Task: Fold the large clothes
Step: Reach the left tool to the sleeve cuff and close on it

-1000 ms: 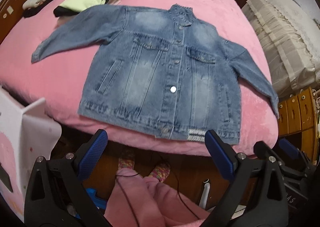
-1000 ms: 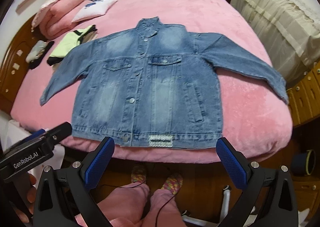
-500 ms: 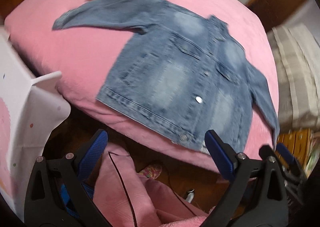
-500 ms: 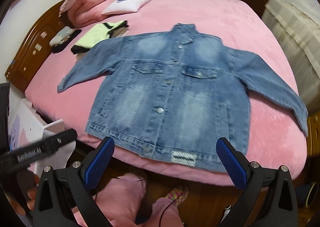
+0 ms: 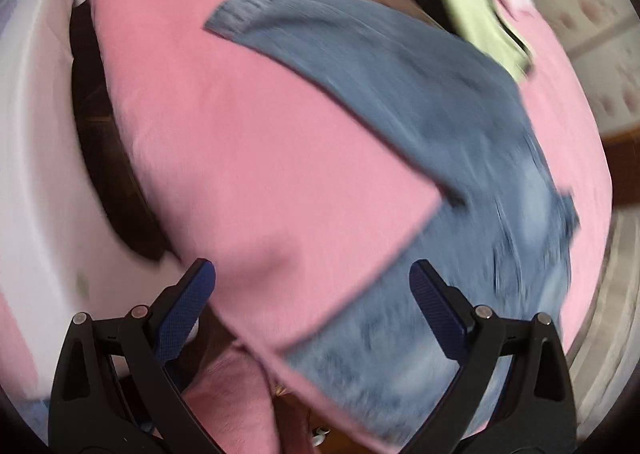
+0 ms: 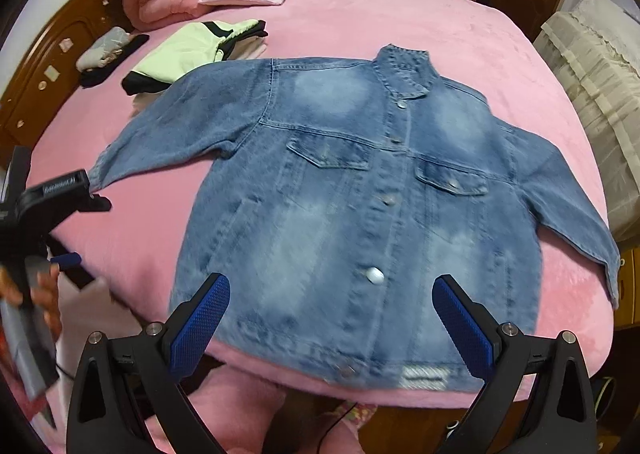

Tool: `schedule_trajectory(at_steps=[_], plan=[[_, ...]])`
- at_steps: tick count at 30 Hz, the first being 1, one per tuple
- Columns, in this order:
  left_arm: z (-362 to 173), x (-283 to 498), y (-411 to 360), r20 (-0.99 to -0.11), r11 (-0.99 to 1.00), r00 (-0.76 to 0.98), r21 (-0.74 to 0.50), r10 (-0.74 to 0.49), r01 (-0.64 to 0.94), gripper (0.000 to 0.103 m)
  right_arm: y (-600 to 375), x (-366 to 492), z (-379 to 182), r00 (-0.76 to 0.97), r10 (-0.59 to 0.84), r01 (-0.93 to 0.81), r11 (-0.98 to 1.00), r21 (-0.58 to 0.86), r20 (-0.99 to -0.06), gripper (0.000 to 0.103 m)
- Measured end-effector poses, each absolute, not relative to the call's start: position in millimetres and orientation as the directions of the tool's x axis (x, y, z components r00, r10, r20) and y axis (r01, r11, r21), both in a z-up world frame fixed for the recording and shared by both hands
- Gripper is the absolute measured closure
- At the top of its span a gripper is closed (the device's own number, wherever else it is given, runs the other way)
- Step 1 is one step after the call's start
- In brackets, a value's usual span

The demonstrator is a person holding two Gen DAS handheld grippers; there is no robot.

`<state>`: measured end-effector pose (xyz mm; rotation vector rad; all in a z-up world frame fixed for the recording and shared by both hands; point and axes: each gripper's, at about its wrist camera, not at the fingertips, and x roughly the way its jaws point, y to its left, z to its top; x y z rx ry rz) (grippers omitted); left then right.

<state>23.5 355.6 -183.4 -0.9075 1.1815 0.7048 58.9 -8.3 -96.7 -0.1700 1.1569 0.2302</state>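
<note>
Bed [image 6: 460,30]: pink cover; jacket [image 6: 360,190] lies flat, buttoned.
Headboard [image 6: 52,66]: dark wood.
Left tool [image 5: 312,290]: fingers apart, empty.
Right tool [image 6: 332,302]: fingers apart, empty.

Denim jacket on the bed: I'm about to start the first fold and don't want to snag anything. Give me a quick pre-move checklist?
1. Denim jacket lies flat, front up: ok.
2. Front buttoned: appears closed; ok.
3. Both sleeves spread out: ok.
4. Right gripper open, empty, above the hem: ok.
5. Left gripper open, empty: ok, but its view is blurred.
6. Green garment clear of the near sleeve: not ok, right beside it.
</note>
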Motion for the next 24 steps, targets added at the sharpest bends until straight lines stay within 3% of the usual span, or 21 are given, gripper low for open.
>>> schedule_trajectory(at_steps=[5,10,18,20,22,24], plan=[[-229,53,448,-0.973,0.313,0.228,-0.205,0.037,-0.927,0.014,61,101,-116,0.37,0.048,-0.214,0.976,-0.035,-0.928,0.0],[-286,64,530,-0.974,0.166,0.222,-0.212,0.044,-0.963,0.036,108,130,-141,0.326,0.035,-0.174,0.984,-0.024,-0.945,0.0],[-321,80,608,-0.956,0.162,0.258,-0.235,0.142,-0.958,0.037,128,148,-179,0.249,-0.006,-0.17,0.984,-0.049,-0.968,0.0],[-321,89,614,-0.949,0.228,0.256,-0.213,0.181,-0.95,0.043,127,151,-185,0.239,-0.011,-0.17,0.984,-0.053,-0.971,0.0],[-319,98,617,-0.941,0.3,0.271,-0.204,0.203,-0.932,0.062,127,154,-189,0.238,-0.026,-0.165,0.984,-0.066,-0.971,0.0],[-317,102,622,-0.935,0.324,0.275,-0.195,0.224,-0.926,0.072,123,156,-190,0.235,-0.03,-0.163,0.984,-0.07,-0.971,0.0]])
